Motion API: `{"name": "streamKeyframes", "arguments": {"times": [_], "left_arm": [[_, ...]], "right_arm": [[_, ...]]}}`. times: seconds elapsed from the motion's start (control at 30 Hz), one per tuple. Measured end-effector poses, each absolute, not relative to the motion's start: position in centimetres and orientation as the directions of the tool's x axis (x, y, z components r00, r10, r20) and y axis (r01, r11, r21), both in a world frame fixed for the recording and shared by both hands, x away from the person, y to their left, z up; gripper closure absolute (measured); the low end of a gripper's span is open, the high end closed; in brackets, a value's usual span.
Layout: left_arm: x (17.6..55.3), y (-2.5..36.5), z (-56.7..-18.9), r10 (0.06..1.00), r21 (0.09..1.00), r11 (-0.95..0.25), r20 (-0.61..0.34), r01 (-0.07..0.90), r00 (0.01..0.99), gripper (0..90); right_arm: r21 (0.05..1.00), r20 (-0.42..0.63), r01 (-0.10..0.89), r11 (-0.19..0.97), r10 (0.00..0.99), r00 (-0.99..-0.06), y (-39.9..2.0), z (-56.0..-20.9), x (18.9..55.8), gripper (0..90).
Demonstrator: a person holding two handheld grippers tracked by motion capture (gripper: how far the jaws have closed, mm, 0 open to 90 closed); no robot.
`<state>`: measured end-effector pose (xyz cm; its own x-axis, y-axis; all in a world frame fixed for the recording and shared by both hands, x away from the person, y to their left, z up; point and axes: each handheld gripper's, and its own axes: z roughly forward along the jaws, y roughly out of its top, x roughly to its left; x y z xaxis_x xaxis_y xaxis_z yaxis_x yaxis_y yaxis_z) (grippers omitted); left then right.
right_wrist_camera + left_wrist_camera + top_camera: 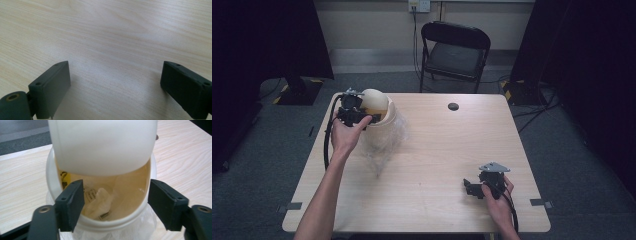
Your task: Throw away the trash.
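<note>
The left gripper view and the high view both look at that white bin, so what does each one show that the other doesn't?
The left gripper view looks inside the white bin: crumpled paper under the tilted lid. The high view takes in the right gripper, open and resting low over the table, the person's hands, and a black chair beyond. Both share the bin, its clear plastic liner, the wooden table and the open left gripper.
</note>
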<state>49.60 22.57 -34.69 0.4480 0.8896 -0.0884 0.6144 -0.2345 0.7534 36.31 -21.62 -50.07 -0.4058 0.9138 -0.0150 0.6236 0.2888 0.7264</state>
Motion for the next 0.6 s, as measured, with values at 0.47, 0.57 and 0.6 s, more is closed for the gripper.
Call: {"name": "streamKeyframes", "arguments": {"times": [0.47, 0.57, 0.6], "left_arm": [[45.5, 25.4, -35.9, 0.888, 0.812, -0.183, -0.105, 0.554, 0.447, 17.0], [44.6, 26.1, -36.5, 0.884, 0.810, -0.184, -0.111, 0.557, 0.454, 17.4], [44.3, 26.2, -36.6, 0.883, 0.814, -0.193, -0.100, 0.549, 0.458, 16.8]], "right_arm": [[0.727, -0.015, 0.623, 0.289, 0.914, -0.406, -21.6, -50.1, 36.3, 8.4], [0.727, -0.015, 0.624, 0.289, 0.914, -0.406, -21.6, -50.1, 36.3, 8.4], [0.727, -0.015, 0.624, 0.289, 0.914, -0.406, -21.6, -50.1, 36.3, 8.4]]}}
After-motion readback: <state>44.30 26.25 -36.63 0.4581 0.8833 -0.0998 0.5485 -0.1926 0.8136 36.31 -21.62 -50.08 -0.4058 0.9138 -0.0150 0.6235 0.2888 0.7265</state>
